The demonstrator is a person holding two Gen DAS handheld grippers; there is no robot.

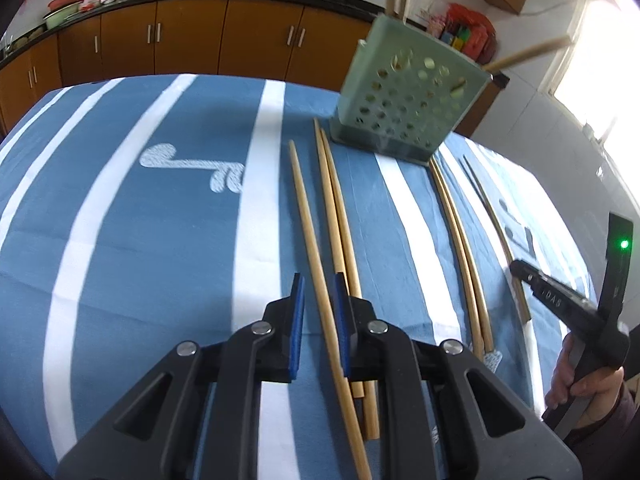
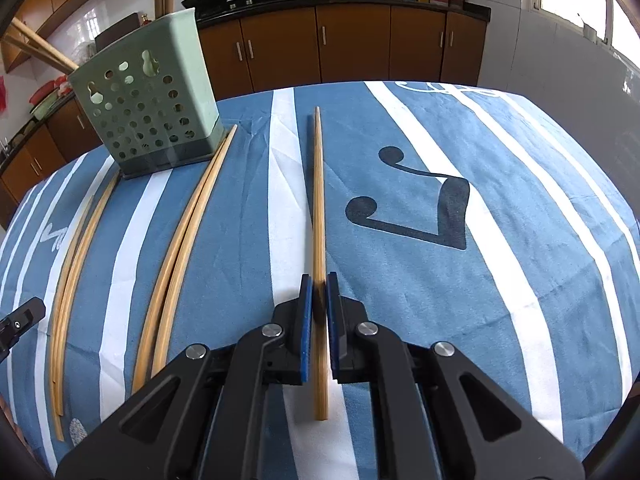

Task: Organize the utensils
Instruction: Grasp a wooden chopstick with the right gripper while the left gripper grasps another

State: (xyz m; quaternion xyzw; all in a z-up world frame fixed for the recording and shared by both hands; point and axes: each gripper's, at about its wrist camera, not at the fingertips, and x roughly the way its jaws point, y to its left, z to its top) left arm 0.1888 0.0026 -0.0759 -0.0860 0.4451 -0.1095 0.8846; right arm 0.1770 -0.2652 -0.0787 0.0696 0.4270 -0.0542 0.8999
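right tongs (image 2: 319, 280) clamped on a chopstick (image 2: 318, 200); left tongs (image 1: 319, 284) open, straddling another chopstick (image 1: 316, 256). better lift level, tip toward holder (image 2: 148, 112) up left.

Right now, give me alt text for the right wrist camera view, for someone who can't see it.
The right gripper pinches a single wooden chopstick lying lengthwise on a blue and white striped tablecloth. To its left lie more chopsticks and a green perforated utensil holder, with kitchen cabinets behind.
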